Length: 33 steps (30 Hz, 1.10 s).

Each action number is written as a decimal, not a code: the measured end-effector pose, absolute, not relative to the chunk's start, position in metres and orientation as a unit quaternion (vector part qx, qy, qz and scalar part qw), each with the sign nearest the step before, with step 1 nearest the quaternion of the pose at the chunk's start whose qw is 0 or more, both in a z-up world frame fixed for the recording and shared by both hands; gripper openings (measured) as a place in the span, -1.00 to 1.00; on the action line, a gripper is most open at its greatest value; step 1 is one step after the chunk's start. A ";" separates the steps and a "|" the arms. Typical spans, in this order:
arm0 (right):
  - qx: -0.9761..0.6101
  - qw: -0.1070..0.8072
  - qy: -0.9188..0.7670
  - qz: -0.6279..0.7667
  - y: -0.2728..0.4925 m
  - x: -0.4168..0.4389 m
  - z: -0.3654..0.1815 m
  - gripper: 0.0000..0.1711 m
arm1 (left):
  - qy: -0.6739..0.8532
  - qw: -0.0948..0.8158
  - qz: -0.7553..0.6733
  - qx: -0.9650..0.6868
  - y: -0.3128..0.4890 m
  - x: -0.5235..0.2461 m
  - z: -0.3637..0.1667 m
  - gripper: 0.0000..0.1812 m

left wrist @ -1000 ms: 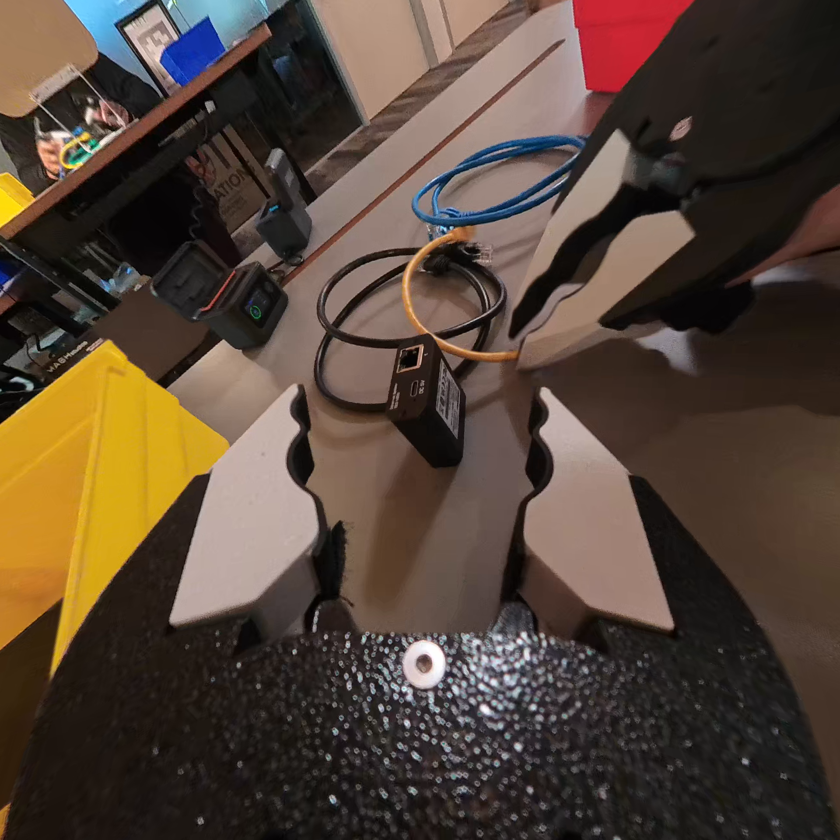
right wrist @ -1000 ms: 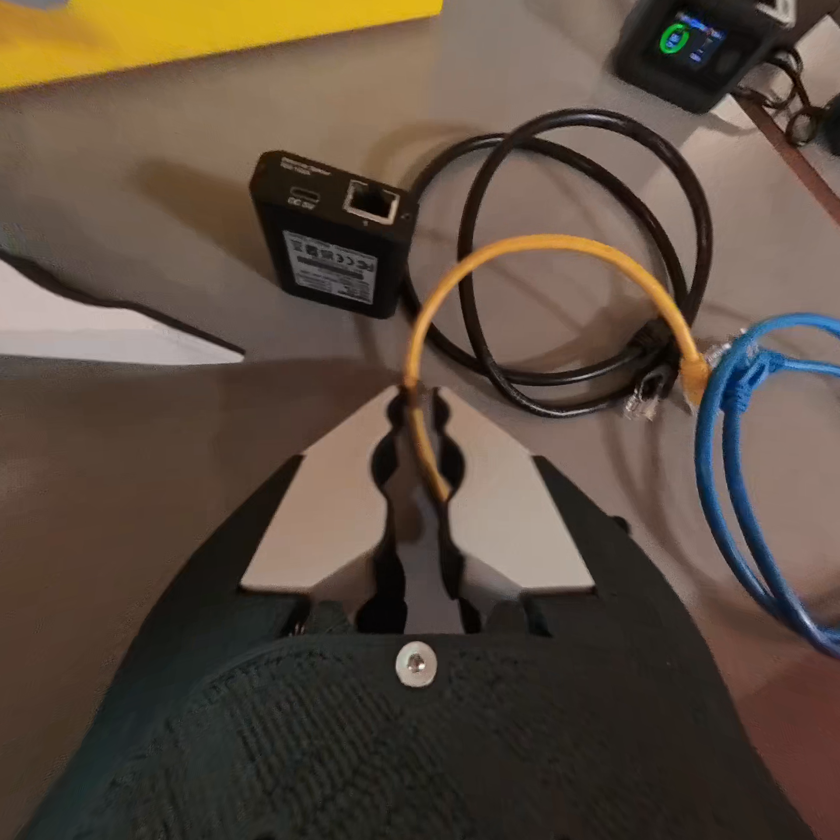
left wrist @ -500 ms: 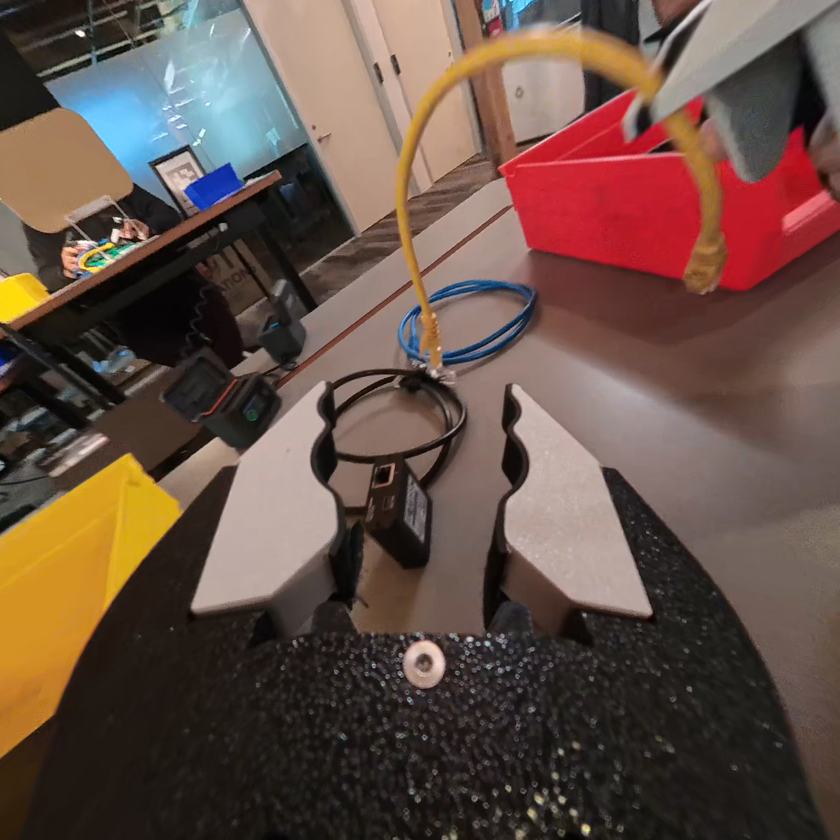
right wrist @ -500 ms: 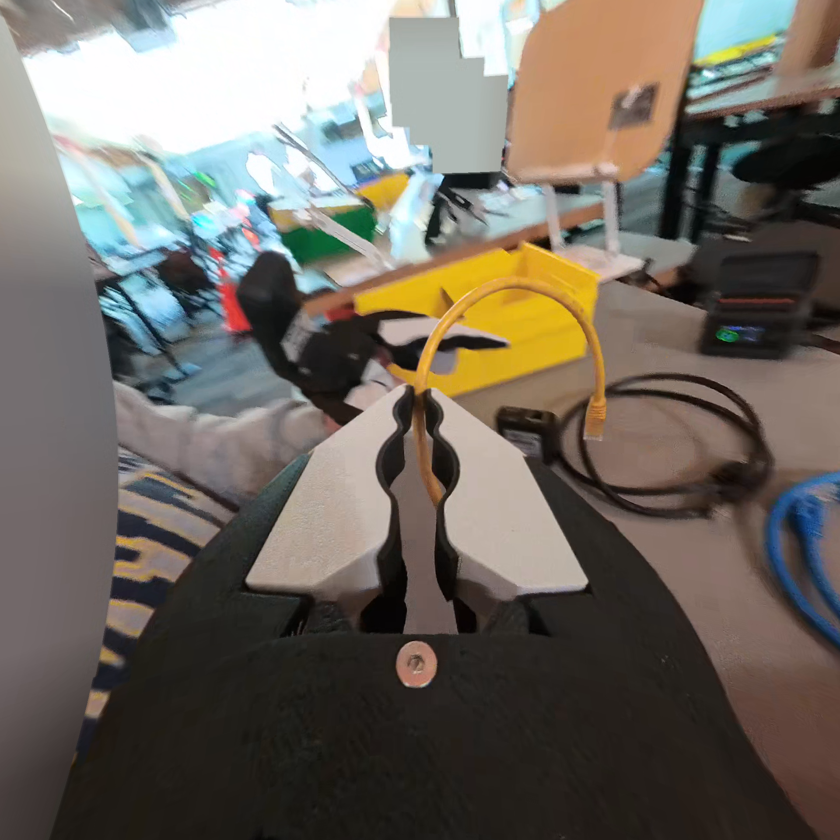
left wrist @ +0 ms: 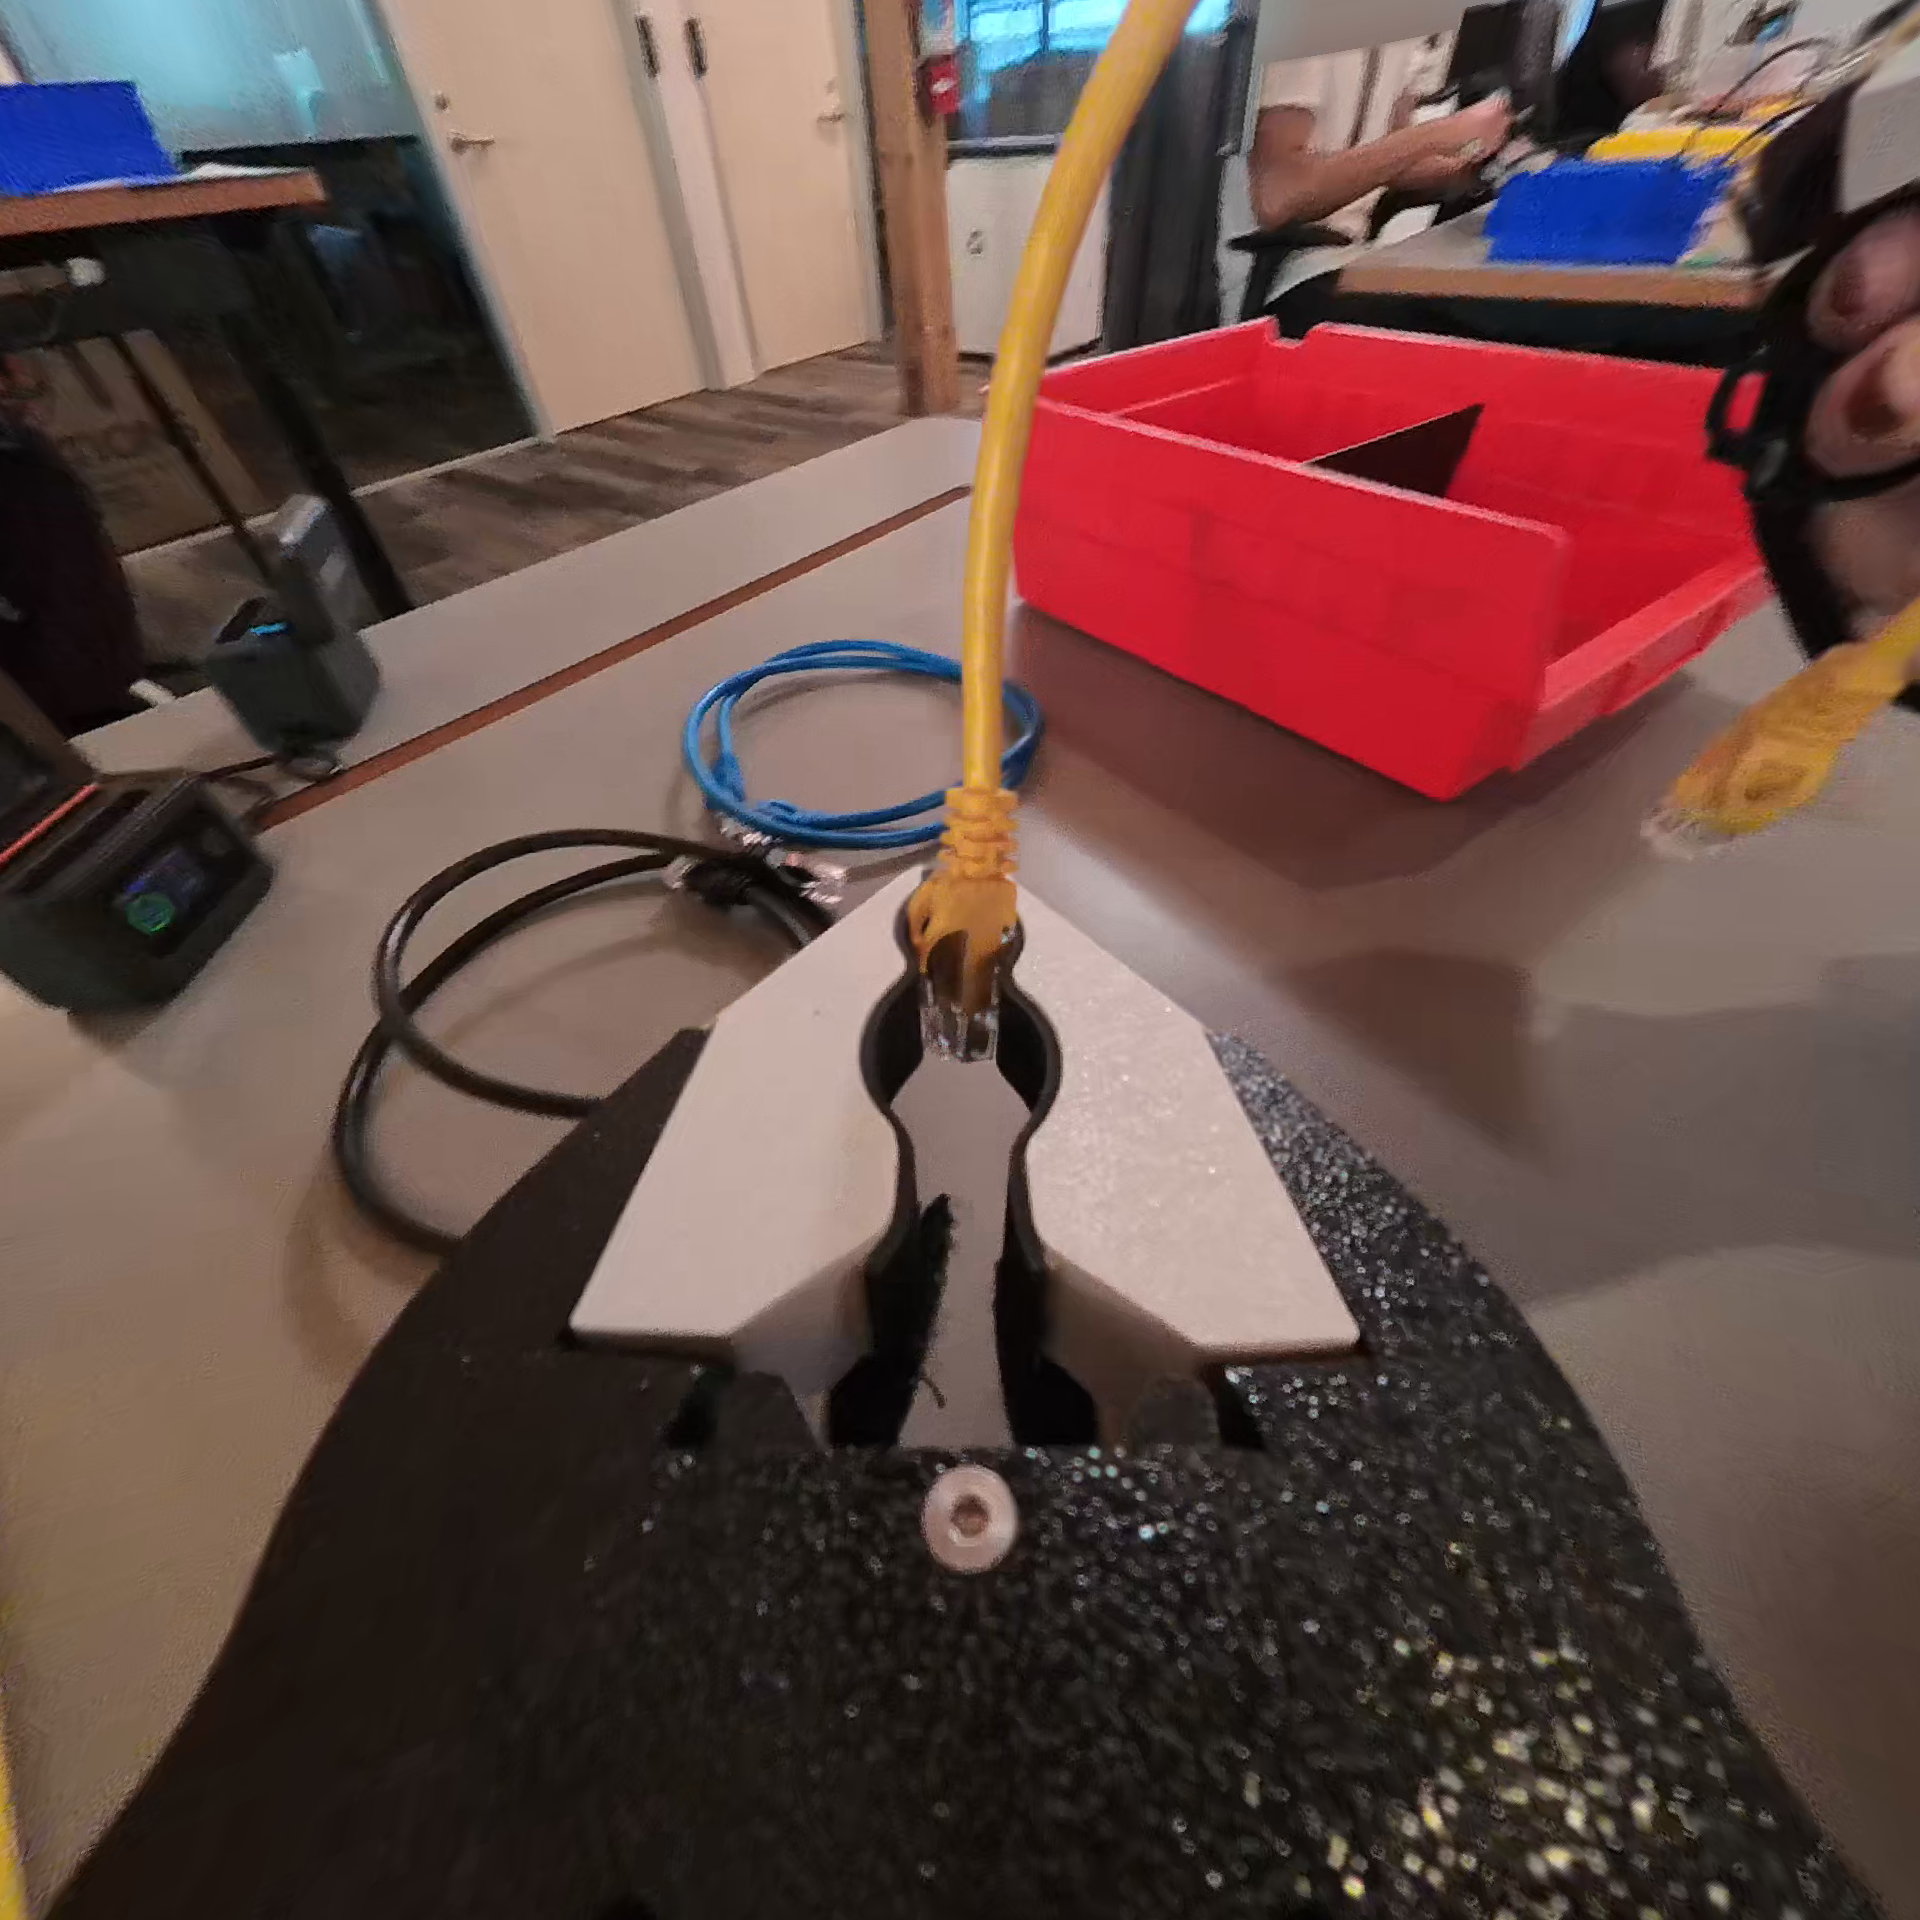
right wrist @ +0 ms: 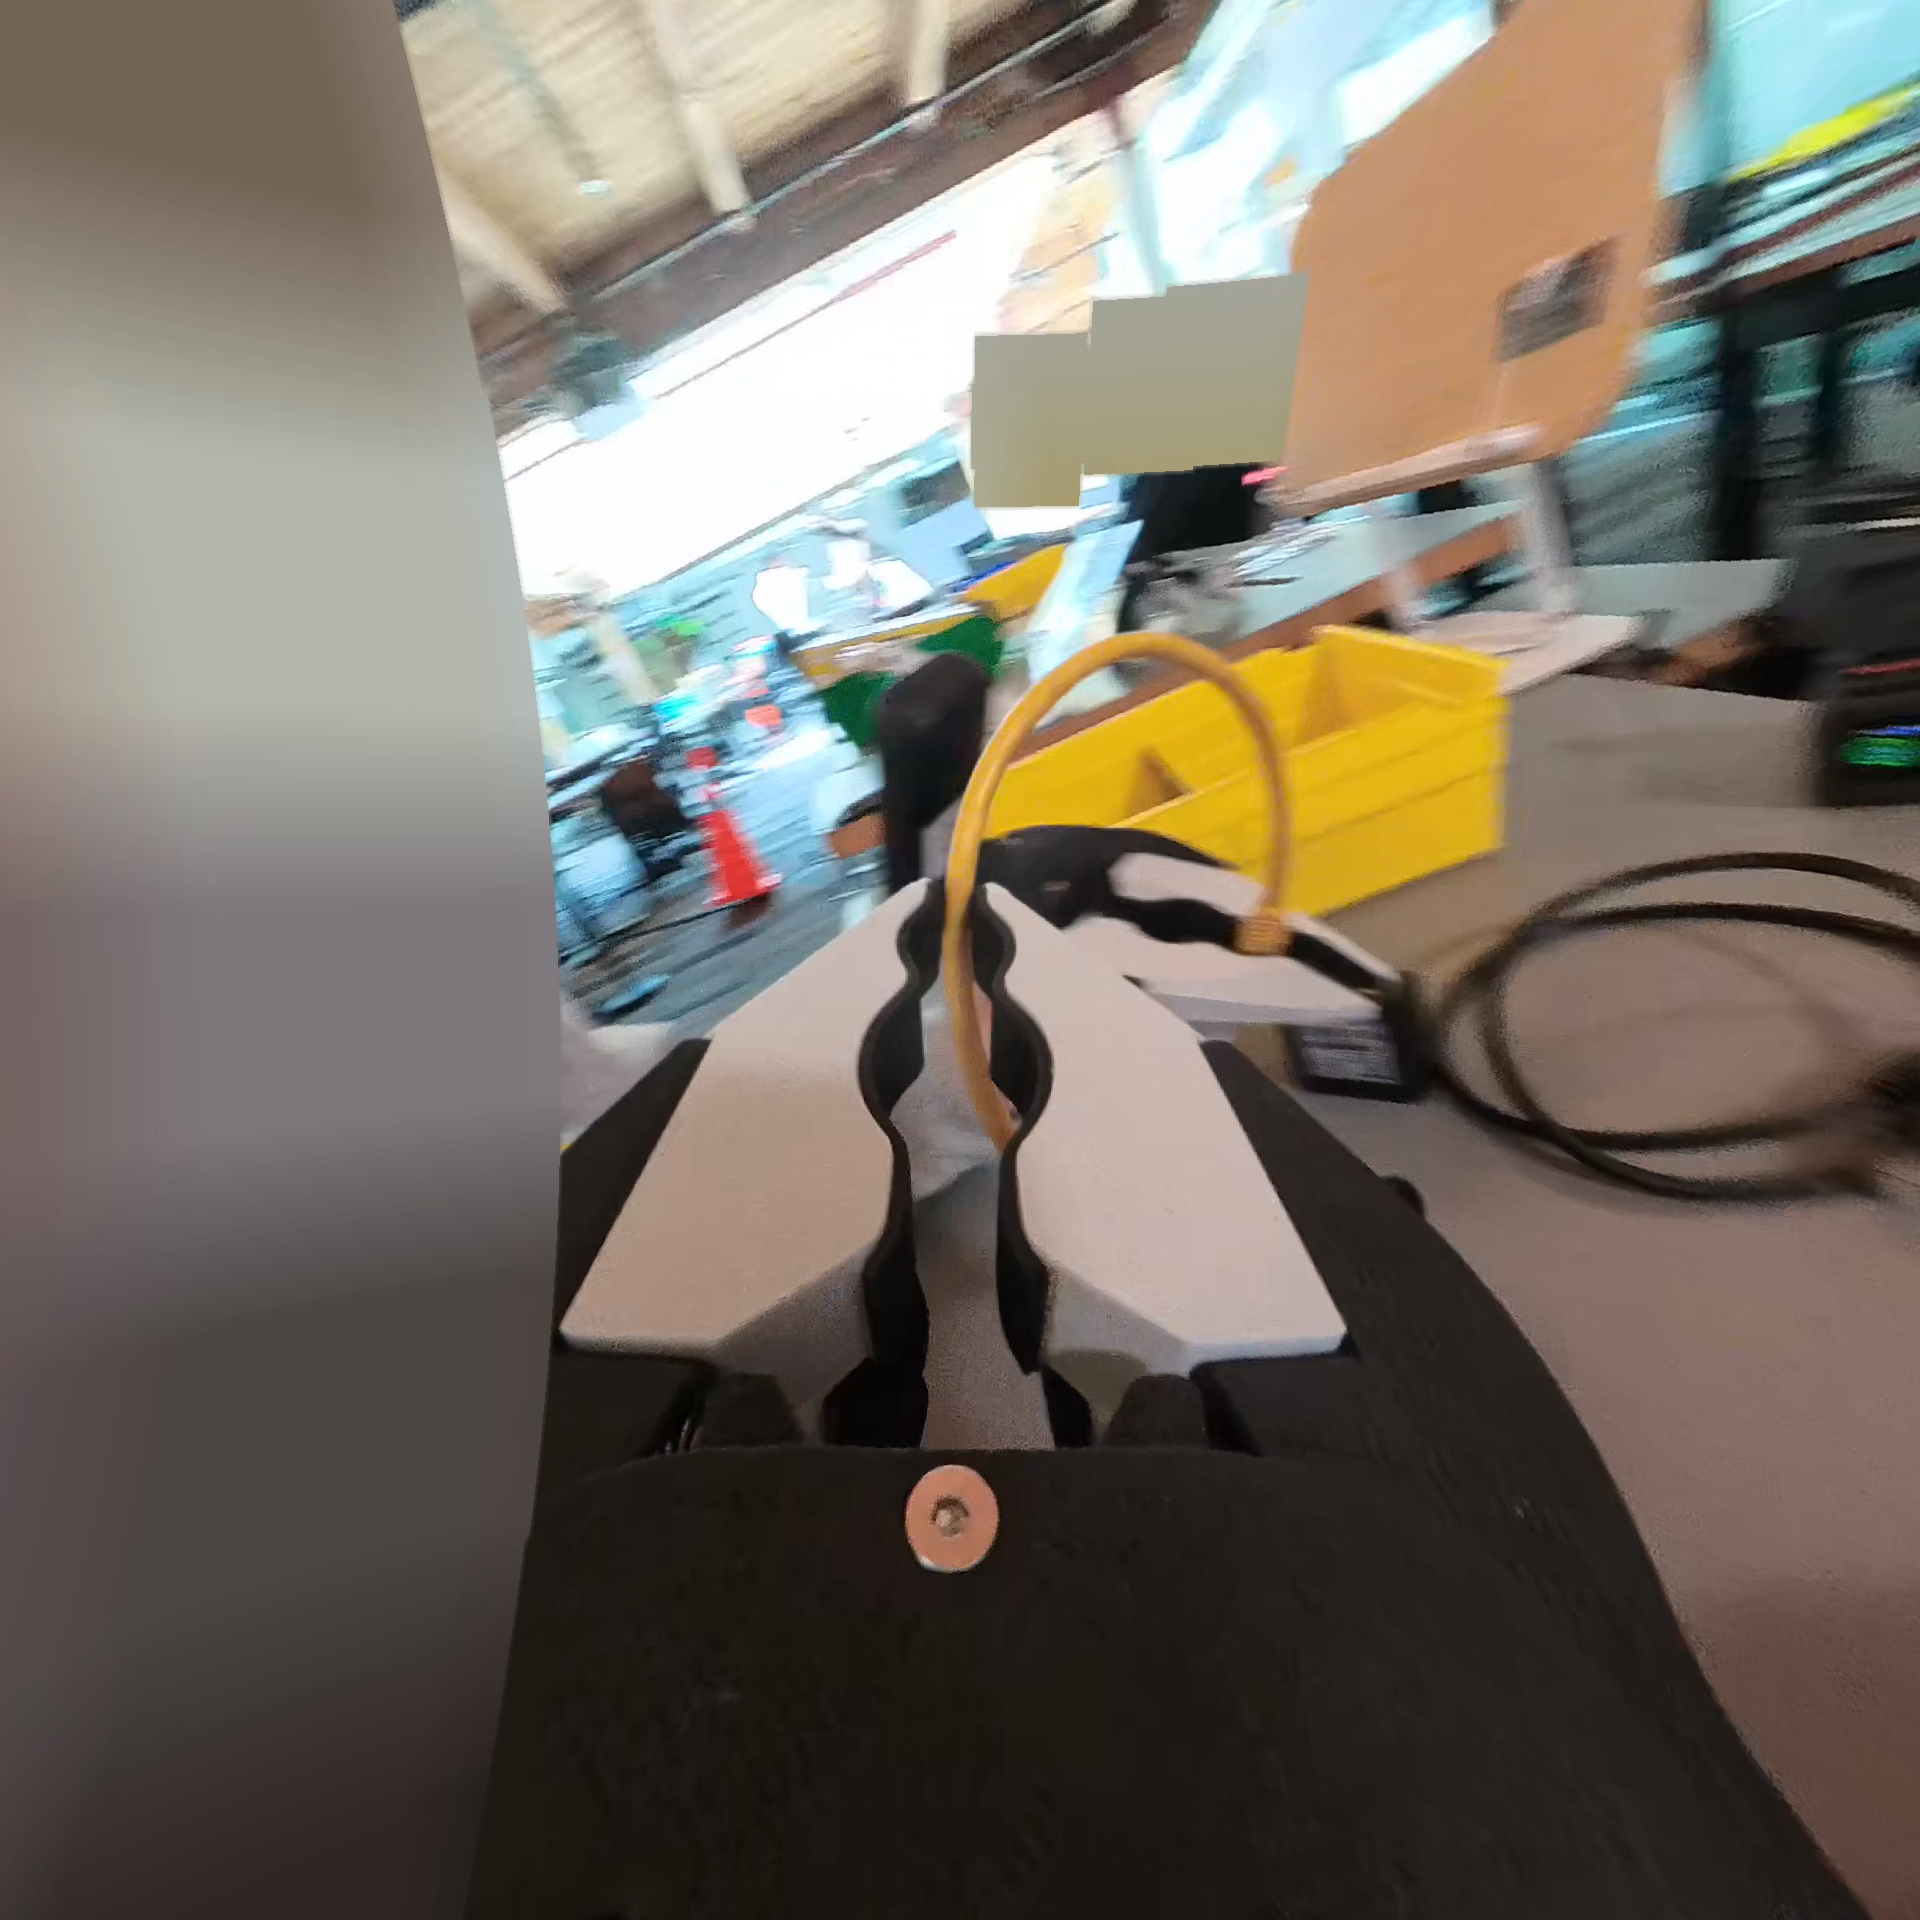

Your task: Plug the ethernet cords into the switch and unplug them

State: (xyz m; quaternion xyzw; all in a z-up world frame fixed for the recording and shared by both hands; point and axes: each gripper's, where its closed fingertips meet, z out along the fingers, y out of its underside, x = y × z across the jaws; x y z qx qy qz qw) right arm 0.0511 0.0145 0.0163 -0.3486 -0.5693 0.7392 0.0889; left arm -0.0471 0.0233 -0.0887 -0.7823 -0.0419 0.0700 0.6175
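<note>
Left gripper (left wrist: 961,971), left wrist view: the two fingers, spread apart half a second ago with nothing between them, are now clamped on one plug (left wrist: 961,977) of the yellow cord (left wrist: 1003,499), its clear tip pointing back toward the camera. Right gripper (right wrist: 961,935), right wrist view: fingers closed on the same yellow cord farther along its length, as they were a second ago on the table (left wrist: 1455,1039). The cord, which lay flat then, now arches through the air between the two tools, and its second plug (left wrist: 1766,748) hangs free at the right edge of the left wrist view.

The switch (right wrist: 1351,1055), a small black box, stays on the table just beyond the left gripper, seen only in the right wrist view; its port is not visible here. The black cord (left wrist: 499,977) and blue cord (left wrist: 852,748) remain coiled and untouched between the red bin (left wrist: 1299,582) and the yellow bin (right wrist: 1382,758).

Interpretation: the handover gives the left tool hold of a plug body, which suggests insertion is the next step. Nothing is plugged in yet. The plug faces away from the switch, so reorientation seems necessary.
</note>
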 end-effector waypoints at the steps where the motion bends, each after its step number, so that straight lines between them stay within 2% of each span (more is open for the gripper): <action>1: -0.387 0.133 -0.556 0.723 0.029 0.041 0.012 -0.81 | -0.058 0.609 0.085 -0.786 0.021 -0.055 -0.090 -0.95; 3: -0.447 0.248 -0.545 0.665 0.060 0.024 0.002 -0.33 | -0.084 0.601 0.113 -0.787 0.015 -0.068 -0.089 -0.95; 4: -0.454 0.292 -0.550 0.637 0.069 0.022 -0.002 -0.26 | -0.095 0.593 0.133 -0.789 0.011 -0.075 -0.088 -0.96; 5: -0.445 0.308 -0.562 0.625 0.066 0.023 -0.002 -0.28 | -0.101 0.583 0.154 -0.791 0.009 -0.081 -0.088 -0.95; 9: -0.346 0.269 -0.584 0.683 0.008 0.043 0.016 -0.64 | -0.115 0.567 0.208 -0.788 0.005 -0.096 -0.082 -0.96; 11: -0.379 0.256 -0.594 0.662 -0.009 0.030 -0.001 -0.61 | -0.115 0.576 0.220 -0.779 0.007 -0.097 -0.075 -0.96; 14: -0.452 0.287 -0.595 0.600 -0.008 -0.009 -0.034 -0.61 | -0.088 0.605 0.214 -0.762 0.017 -0.086 -0.064 -0.95; 19: -0.478 0.281 -0.530 0.641 -0.004 -0.052 -0.034 -0.57 | -0.052 0.633 0.213 -0.743 0.024 -0.070 -0.057 -0.96; 22: -0.464 0.279 -0.528 0.654 -0.009 -0.062 -0.030 -0.63 | -0.031 0.651 0.187 -0.735 0.025 -0.061 -0.055 -0.96; 25: -0.445 0.285 -0.533 0.660 -0.011 -0.065 -0.026 -0.89 | -0.022 0.666 0.157 -0.729 0.025 -0.056 -0.055 -0.96; 28: -0.432 0.280 -0.544 0.662 -0.013 -0.065 -0.028 -0.91 | -0.029 0.684 0.104 -0.721 0.025 -0.052 -0.055 -0.95; 31: -0.451 0.287 -0.549 0.642 -0.003 -0.072 -0.038 -0.91 | -0.055 0.662 0.084 -0.743 0.011 -0.055 -0.068 -0.37; 33: -0.466 0.272 -0.549 0.639 0.001 -0.076 -0.045 -0.91 | -0.087 0.614 0.153 -0.770 -0.010 -0.075 -0.090 -0.07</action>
